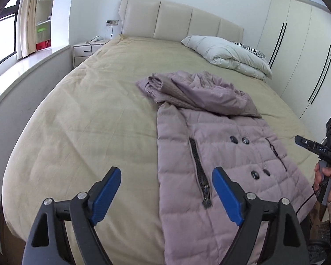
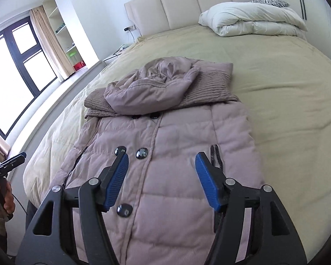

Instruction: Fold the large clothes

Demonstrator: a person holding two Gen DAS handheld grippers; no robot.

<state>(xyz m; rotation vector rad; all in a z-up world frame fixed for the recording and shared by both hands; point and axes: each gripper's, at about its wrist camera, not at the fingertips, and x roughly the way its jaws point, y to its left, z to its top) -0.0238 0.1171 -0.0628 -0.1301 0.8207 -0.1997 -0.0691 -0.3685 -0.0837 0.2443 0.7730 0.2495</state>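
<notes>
Lying front-up on the tan bed (image 1: 81, 114), the mauve quilted coat (image 1: 209, 154) has sleeves folded in, hood crumpled toward the headboard, dark buttons showing. My left gripper (image 1: 166, 183) hangs spread over its left edge; my right gripper (image 2: 162, 165) is spread above its middle.

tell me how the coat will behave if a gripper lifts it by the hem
The coat is quilted and puffy, so it will probably sag rather than stay flat. Its hood lies loose and will likely flop. The smooth shell may slip on the bed.
</notes>
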